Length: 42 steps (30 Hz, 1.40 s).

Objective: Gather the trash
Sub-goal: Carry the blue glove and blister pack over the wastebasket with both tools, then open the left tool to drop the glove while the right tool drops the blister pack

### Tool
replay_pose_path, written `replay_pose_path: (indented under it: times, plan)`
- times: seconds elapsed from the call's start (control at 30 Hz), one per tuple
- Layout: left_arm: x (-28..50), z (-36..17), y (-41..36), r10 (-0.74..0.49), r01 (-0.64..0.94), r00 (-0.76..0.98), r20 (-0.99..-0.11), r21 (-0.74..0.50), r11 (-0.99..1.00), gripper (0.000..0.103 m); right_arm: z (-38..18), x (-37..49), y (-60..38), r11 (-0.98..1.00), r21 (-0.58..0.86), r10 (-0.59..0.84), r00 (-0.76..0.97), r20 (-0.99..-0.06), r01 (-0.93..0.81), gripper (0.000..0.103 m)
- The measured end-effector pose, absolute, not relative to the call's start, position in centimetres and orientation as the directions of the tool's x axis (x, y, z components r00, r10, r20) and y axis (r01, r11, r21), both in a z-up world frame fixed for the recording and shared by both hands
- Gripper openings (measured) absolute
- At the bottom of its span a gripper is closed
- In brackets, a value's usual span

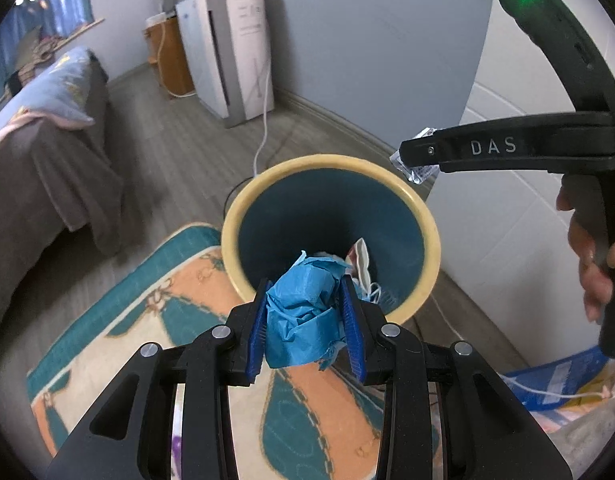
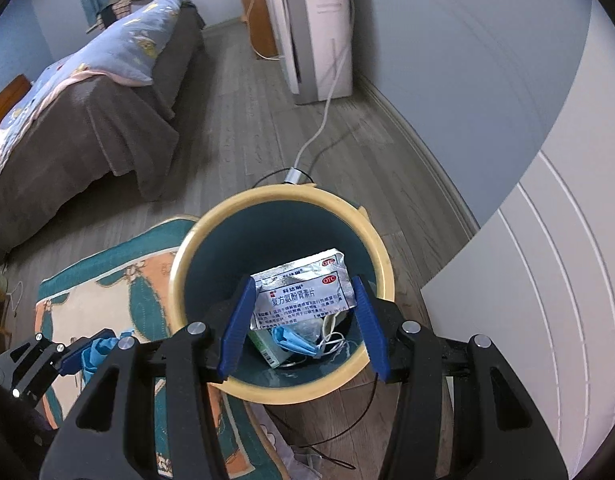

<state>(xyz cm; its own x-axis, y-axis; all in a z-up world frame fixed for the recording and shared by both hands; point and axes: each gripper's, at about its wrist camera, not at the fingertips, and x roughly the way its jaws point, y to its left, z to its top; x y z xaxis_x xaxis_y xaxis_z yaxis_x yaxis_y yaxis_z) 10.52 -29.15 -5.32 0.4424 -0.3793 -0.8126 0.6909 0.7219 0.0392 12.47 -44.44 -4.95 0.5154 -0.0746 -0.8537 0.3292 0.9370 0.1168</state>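
1. Left gripper (image 1: pixel 305 316): we hold it just short of the bin's near rim. Its blue pads are closed tight on a crumpled blue wad (image 1: pixel 303 312), which fills the whole gap between them.
2. Right gripper (image 2: pixel 303 320): we hold it above the bin mouth. Its fingers are partly open with a silver medicine sachet (image 2: pixel 303 294) between them. The left pad touches the sachet's edge; at the right pad we cannot tell whether there is contact or a small gap. In the left wrist view the sachet (image 1: pixel 417 162) pokes out at the tips of this gripper (image 1: pixel 405 156), high above the bin's far rim.
3. Waste bin (image 1: pixel 425 216): round, cream rim, dark teal inside, upright on the wood floor, its near-left side touching or just over the rug's edge.
4. Bin contents: a blue face mask (image 2: pixel 295 342) with white ear loops and a small green-and-white box (image 2: pixel 269 350), both lying at the bottom.
5. Rug (image 1: pixel 119 320): teal, orange and cream, to the left of the bin.
6. Bed (image 2: pixel 87 120): brown cover, pale blue pillow, well apart on the left.
7. White air purifier (image 2: pixel 319 28): stands against the far wall, and a white cable (image 2: pixel 319 128) from it runs along the floor to just behind the bin.
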Motion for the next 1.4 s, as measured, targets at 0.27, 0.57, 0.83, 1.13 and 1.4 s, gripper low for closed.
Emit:
replay_pose_path:
  times: [0.27, 0.57, 0.83, 1.13, 1.4]
  plan:
    - [12.0, -7.6, -30.7, -0.353, 0.690, 0.420, -0.836, 0.042, 0.723, 0.035, -6.7, 13.0, -45.4, 0.909, 0.152, -0.071, 0.503, -0.861, 0.388, 0.050]
    - [14.8, -7.7, -31.6, -0.384, 0.651, 0.410, -0.827, -0.028, 0.758, 0.036, -6.7, 13.3, -45.6, 0.891, 0.177, -0.078, 0.525, -0.848, 0.418, 0.050]
    - [15.0, -8.6, -32.0, -0.397, 0.665, 0.396, -0.828, -0.040, 0.746, 0.036, -7.9, 13.8, -45.3, 0.889, 0.176, -0.064, 0.497, -0.866, 0.422, 0.050]
    - [15.7, -7.8, -31.6, -0.419, 0.663, 0.450, -0.789, -0.019, 0.749, 0.049, -8.1, 14.3, -45.4, 0.880, 0.205, -0.044, 0.503, -0.863, 0.428, 0.055]
    - [16.1, -7.7, -29.7, -0.388, 0.616, 0.492, -0.779, -0.003, 0.788, 0.084, -7.6, 14.4, -45.3, 0.879, 0.187, -0.066, 0.499, -0.864, 0.439, 0.087]
